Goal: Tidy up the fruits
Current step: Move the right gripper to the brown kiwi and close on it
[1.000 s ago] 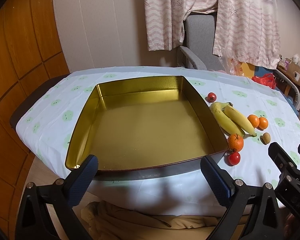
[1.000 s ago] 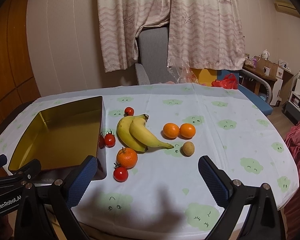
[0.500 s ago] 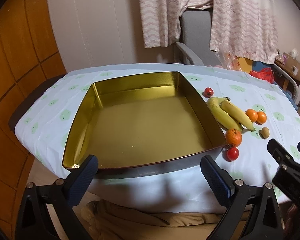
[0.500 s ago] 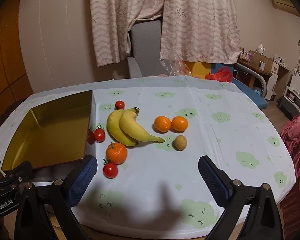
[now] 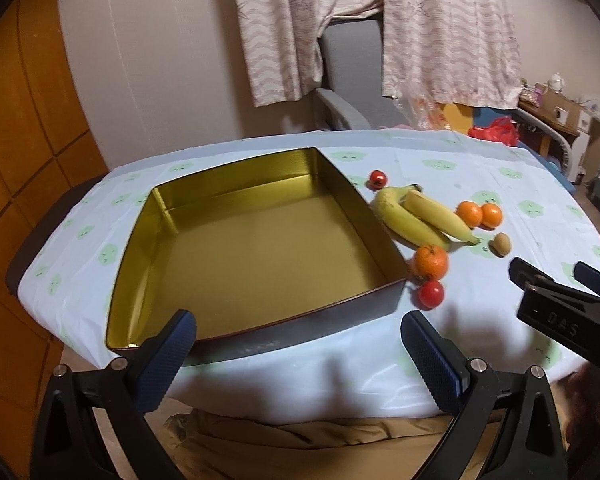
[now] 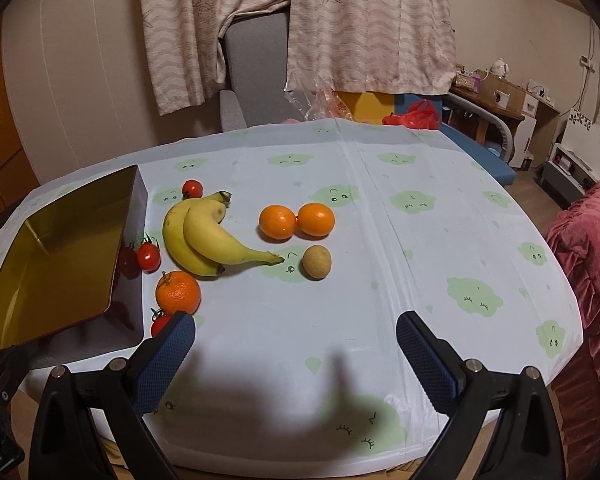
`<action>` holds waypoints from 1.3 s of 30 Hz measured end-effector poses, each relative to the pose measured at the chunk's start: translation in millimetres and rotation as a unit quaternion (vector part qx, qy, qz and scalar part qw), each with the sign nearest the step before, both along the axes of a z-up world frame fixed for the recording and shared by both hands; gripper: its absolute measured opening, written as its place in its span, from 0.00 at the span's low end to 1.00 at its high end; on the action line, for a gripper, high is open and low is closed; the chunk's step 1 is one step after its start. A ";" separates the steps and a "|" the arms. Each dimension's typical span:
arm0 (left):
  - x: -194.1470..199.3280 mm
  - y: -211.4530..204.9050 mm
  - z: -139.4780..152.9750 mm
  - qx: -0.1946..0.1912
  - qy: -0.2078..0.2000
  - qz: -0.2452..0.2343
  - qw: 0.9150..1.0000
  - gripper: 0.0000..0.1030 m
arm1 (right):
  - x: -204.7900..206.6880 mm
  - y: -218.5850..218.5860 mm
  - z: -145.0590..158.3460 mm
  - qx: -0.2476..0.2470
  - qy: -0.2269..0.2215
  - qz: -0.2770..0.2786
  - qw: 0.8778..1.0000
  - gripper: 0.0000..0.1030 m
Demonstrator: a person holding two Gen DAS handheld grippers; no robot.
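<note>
An empty gold-lined tin tray (image 5: 380,256) (image 6: 128,216) sits on the left of the table. Right of it lie two bananas (image 5: 420,216) (image 6: 208,236), a pair of small oranges (image 5: 480,215) (image 6: 296,221), a mandarin (image 5: 431,262) (image 6: 178,292), a brown kiwi (image 5: 500,244) (image 6: 317,262) and several cherry tomatoes (image 5: 431,294) (image 6: 149,256). My left gripper (image 5: 298,354) is open at the tray's near edge, holding nothing. My right gripper (image 6: 296,354) is open over the cloth near the mandarin; its left finger hides part of a tomato (image 6: 160,323).
A pale tablecloth (image 6: 420,240) with green cloud prints covers the oval table. A grey chair (image 6: 256,76) and curtains stand behind it. A desk with clutter (image 6: 500,100) and a pink bedspread (image 6: 592,248) are at the right. The right gripper's body (image 5: 568,316) shows in the left wrist view.
Both grippers have moved forward toward the table, so the fruits and the tray appear closer. Both stay open and no fruit has moved.
</note>
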State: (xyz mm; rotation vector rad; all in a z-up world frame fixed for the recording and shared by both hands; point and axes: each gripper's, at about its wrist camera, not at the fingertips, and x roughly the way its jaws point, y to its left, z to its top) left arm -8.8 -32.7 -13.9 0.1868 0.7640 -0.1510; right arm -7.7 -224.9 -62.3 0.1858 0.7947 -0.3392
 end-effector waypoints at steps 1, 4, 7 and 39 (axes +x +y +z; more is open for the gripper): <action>-0.7 -1.5 -0.3 -0.003 0.002 -0.006 1.000 1.00 | -0.6 -0.5 -0.3 0.001 -0.003 0.001 1.000 0.99; -3.2 -5.9 -2.7 -0.009 0.008 -0.021 1.000 1.00 | -1.9 -0.6 -0.8 0.001 -0.015 0.006 1.000 0.97; -5.2 -5.5 -5.1 -0.040 0.019 -0.041 0.998 1.00 | -1.8 -5.3 -4.1 0.013 -0.027 0.022 0.999 0.89; 5.8 -48.8 -30.5 -0.053 0.092 -0.126 0.986 0.98 | 68.9 -64.4 -64.0 0.039 -0.011 0.092 0.995 0.34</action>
